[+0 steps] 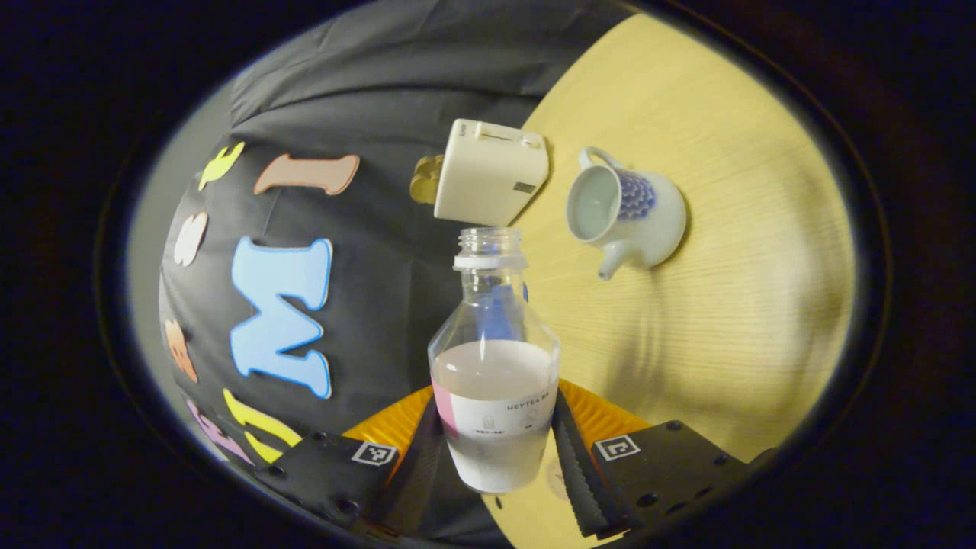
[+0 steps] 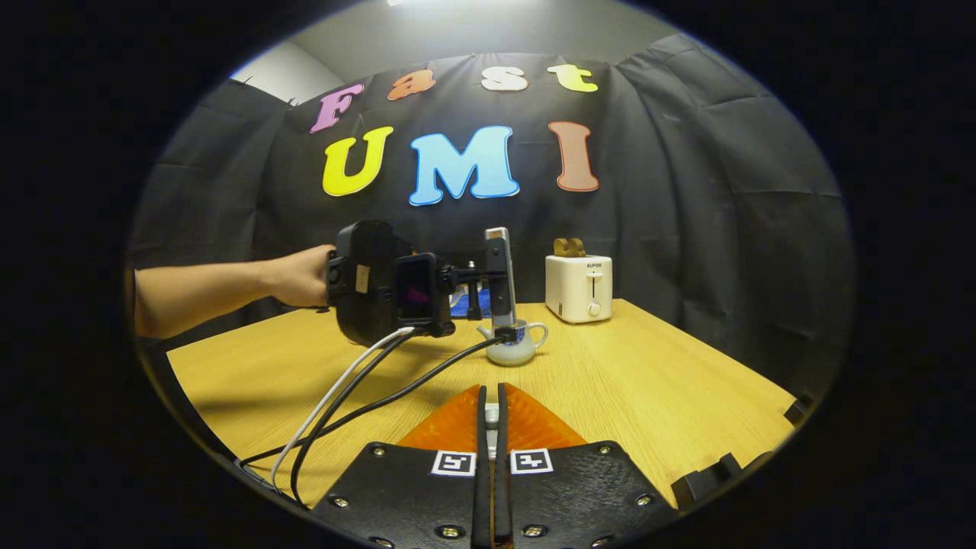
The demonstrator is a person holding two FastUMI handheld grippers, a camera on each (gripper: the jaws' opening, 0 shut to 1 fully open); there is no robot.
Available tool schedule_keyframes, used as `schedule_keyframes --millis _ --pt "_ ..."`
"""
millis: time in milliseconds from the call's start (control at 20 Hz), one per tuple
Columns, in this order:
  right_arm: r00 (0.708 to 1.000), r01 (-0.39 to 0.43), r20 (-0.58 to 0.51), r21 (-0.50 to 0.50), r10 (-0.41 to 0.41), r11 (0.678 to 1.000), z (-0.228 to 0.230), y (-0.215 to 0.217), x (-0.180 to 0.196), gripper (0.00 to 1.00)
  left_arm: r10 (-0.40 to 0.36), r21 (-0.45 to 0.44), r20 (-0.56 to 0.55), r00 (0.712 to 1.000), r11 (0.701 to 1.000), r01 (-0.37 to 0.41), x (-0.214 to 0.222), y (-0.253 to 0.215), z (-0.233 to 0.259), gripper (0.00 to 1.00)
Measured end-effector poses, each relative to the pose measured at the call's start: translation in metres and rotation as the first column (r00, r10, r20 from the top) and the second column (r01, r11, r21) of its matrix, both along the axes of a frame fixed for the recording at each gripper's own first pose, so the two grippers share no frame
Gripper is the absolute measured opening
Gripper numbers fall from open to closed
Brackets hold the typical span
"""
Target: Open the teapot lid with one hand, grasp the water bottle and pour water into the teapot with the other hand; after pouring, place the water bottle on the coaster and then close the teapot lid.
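Note:
My left gripper point(image 1: 496, 427) is shut on a clear, uncapped water bottle point(image 1: 494, 366), about half full and gripped at its labelled lower part. This view is rolled on its side. The white teapot point(image 1: 637, 217) with a blue pattern stands on the table past the bottle's mouth, its top open and no lid on it. In the right gripper view the left gripper point(image 2: 488, 290), held by a hand point(image 2: 301, 276), hovers just above and left of the teapot point(image 2: 517, 345). My right gripper point(image 2: 492, 408) is closed on a small white piece, apparently the teapot lid point(image 2: 492, 415).
A cream toaster point(image 2: 579, 288) with toast in it stands at the back of the wooden table point(image 2: 648, 381), right of the teapot. Something blue point(image 2: 460, 305) lies behind the teapot, mostly hidden. The left gripper's cables point(image 2: 358, 389) trail down across the table's left side.

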State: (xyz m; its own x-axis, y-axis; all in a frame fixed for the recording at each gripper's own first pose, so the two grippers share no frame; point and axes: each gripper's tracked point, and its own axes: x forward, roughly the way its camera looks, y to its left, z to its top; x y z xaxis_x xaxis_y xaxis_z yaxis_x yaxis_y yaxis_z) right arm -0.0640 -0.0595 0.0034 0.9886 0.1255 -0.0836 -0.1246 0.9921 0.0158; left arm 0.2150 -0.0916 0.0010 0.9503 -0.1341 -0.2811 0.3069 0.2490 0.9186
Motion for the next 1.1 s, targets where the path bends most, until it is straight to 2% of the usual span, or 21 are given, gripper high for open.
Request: schedule_keyframes --millis 100,150,300,450,600,700,750,850,1000,1100 --pt "1.000 -0.003 0.019 -0.004 0.003 1.000 0.007 0.002 0.009 0.02 0.046 -0.162 -0.015 0.999 0.986 -0.047 -0.012 0.015 -0.001 0.87" --pt "1.000 -0.003 0.030 -0.004 0.003 1.000 0.010 0.003 0.014 0.02 0.061 -0.247 -0.009 0.998 0.967 -0.062 -0.019 0.021 0.000 0.87" --pt "0.998 -0.006 0.062 -0.014 0.007 1.000 0.021 0.009 0.031 0.02 0.125 -0.464 -0.003 0.992 0.879 -0.112 -0.039 0.048 0.007 0.87" --pt "0.997 -0.020 0.076 -0.024 0.022 1.000 0.026 0.020 0.049 0.02 0.138 -0.656 -0.018 0.990 0.746 -0.116 -0.058 0.061 0.012 0.86" --pt "0.997 -0.043 0.069 -0.012 0.043 0.999 0.024 0.031 0.063 0.02 0.165 -0.822 -0.013 0.986 0.560 -0.104 -0.067 0.087 0.024 0.86" --pt "0.997 -0.051 0.059 -0.009 0.051 0.999 0.020 0.035 0.070 0.02 0.213 -0.888 -0.012 0.977 0.447 -0.108 -0.071 0.118 0.034 0.86" --pt "0.997 -0.054 0.054 -0.007 0.055 0.998 0.018 0.038 0.071 0.02 0.234 -0.908 -0.010 0.972 0.405 -0.107 -0.069 0.134 0.039 0.86" --pt "0.997 -0.058 0.047 -0.005 0.058 0.998 0.014 0.040 0.076 0.02 0.246 -0.934 -0.014 0.969 0.342 -0.100 -0.063 0.155 0.047 0.85" --pt "0.998 -0.059 0.034 0.002 0.059 0.998 0.011 0.041 0.082 0.02 0.283 -0.956 -0.039 0.958 0.268 -0.118 -0.049 0.185 0.045 0.85" --pt "0.998 -0.059 0.028 0.012 0.059 0.998 0.011 0.040 0.082 0.02 0.280 -0.962 -0.031 0.959 0.251 -0.105 -0.038 0.187 0.042 0.85"
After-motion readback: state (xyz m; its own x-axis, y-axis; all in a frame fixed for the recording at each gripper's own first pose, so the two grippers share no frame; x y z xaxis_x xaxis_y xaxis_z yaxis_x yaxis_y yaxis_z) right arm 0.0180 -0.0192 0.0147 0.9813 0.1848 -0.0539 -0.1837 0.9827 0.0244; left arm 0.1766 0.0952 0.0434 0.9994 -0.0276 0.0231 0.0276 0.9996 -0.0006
